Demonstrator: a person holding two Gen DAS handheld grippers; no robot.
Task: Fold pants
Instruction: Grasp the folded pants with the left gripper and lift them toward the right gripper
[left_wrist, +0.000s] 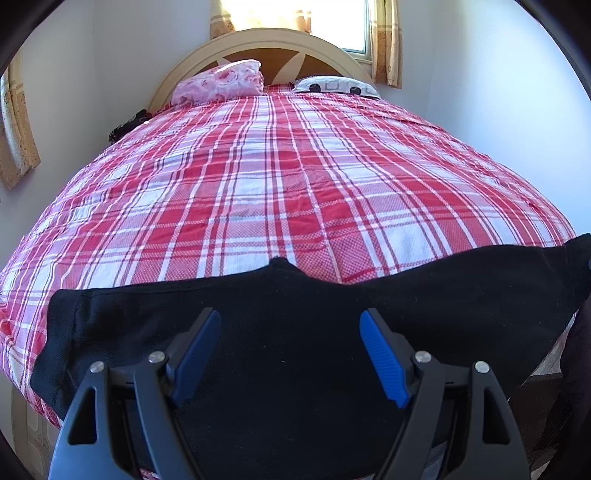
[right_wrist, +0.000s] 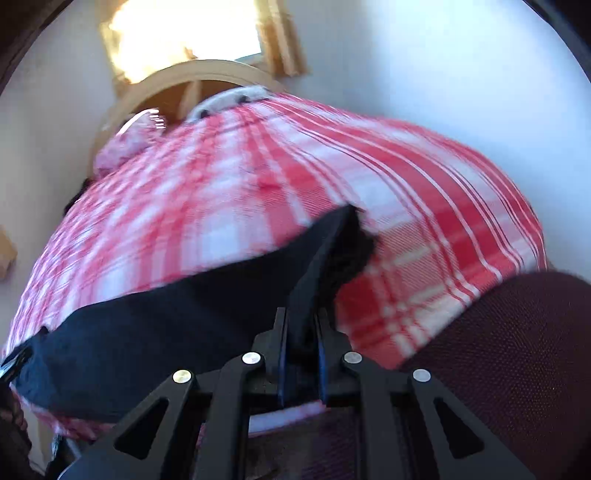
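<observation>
Black pants (left_wrist: 280, 325) lying across the near edge of a bed (left_wrist: 295, 177), spread from left to right over a red-and-white checked bedspread. The cloth looks soft, light and limp; it should drape and sag from any single hold, so edges and corners such as the waistband or hems are judged the best places to grip, one at each end. Right claw (right_wrist: 302, 354): pads drawn almost together, pinching a raised fold of the pants that stands up between them. Left claw (left_wrist: 290, 354): blue pads wide apart, holding nothing, poised over the middle of the cloth. Far end of the bed: pink pillow (left_wrist: 221, 83), white patterned pillow (left_wrist: 336, 85), curved headboard (left_wrist: 280, 44), bright window (left_wrist: 295, 14) with curtains.
</observation>
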